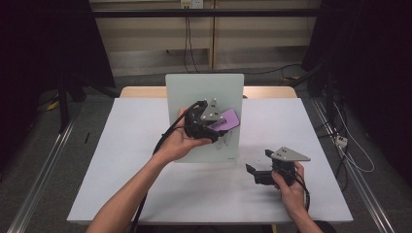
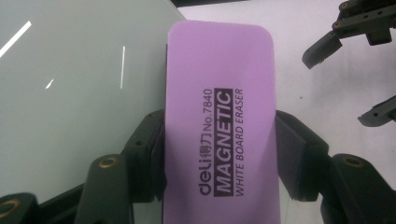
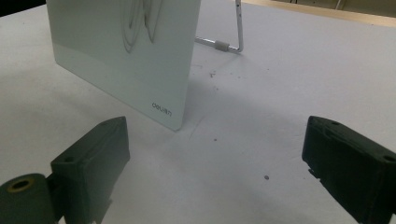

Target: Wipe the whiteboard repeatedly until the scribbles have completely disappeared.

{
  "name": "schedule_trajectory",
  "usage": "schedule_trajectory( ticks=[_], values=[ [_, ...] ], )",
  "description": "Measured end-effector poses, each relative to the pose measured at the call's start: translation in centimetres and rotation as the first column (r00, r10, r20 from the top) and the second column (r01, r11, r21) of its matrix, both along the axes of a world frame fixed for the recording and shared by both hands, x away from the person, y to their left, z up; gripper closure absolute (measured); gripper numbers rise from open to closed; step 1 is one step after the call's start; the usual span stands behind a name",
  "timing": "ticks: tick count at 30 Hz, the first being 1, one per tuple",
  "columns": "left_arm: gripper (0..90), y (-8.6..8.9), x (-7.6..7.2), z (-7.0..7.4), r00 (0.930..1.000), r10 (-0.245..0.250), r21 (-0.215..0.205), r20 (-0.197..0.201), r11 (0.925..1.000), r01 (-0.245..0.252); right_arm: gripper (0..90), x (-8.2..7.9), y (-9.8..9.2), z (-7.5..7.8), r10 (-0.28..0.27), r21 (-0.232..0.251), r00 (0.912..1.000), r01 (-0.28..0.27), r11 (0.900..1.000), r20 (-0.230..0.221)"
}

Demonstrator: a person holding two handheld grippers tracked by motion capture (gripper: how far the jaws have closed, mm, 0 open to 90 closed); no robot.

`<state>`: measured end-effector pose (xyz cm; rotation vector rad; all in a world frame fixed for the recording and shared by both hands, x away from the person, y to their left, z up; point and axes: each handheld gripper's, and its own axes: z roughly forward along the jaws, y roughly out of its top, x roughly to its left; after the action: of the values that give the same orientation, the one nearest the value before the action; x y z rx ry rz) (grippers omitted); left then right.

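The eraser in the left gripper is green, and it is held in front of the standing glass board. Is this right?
Not quite: the eraser is purple, not green, as the left gripper view shows. The rest holds: the left gripper clamps it in front of the standing glass board.

**Readable print**

Between the left gripper's jaws, the purple eraser (image 2: 219, 126) carries black print running lengthwise: "deli" with two Chinese characters, "No.7840", "MAGNETIC" in light letters on a black bar, and "WHITE BOARD ERASER" beneath. Ahead of the right gripper's jaws, the glass board (image 3: 126, 60) has small grey lettering at its lower corner, too faint to read surely.
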<state>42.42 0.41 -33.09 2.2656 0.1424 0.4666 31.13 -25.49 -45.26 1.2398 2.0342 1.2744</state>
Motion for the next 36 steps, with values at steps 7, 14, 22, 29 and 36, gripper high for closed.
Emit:
schedule_trajectory(
  ticks=[7, 14, 22, 29, 36],
  values=[
    [41.0, -1.0, -0.7, -1.0, 0.9997, -0.017, 0.046, 0.017, 0.9988, 0.016, 7.8, 0.0, 0.0, 0.0, 0.001, 0.0, 1.0, -0.001, 1.0, 0.0],
    [41.0, -1.5, -1.3, -2.8, 0.999, -0.045, 0.079, -0.009, 0.9958, 0.045, 7.8, 0.0, -0.1, 0.0, -0.001, 0.0, 1.0, 0.001, 1.0, 0.001],
    [41.0, -1.7, -2.0, -5.0, 0.9958, -0.077, 0.121, -0.049, 0.9892, 0.083, 7.8, -0.1, 0.0, 0.0, -0.002, -0.001, 1.0, 0.002, 1.0, -0.001],
    [41.0, -1.7, -2.3, -5.8, 0.9946, -0.084, 0.149, -0.062, 0.9846, 0.092, 7.8, 0.0, 0.0, 0.0, -0.002, -0.002, 1.0, 0.002, 1.0, 0.002],
    [41.0, -0.2, -1.4, -3.8, 0.9981, -0.046, 0.062, -0.042, 0.9969, 0.048, 7.8, 0.0, -0.1, 0.0, -0.002, 0.0, 1.0, 0.002, 1.0, 0.0]
  ],
)
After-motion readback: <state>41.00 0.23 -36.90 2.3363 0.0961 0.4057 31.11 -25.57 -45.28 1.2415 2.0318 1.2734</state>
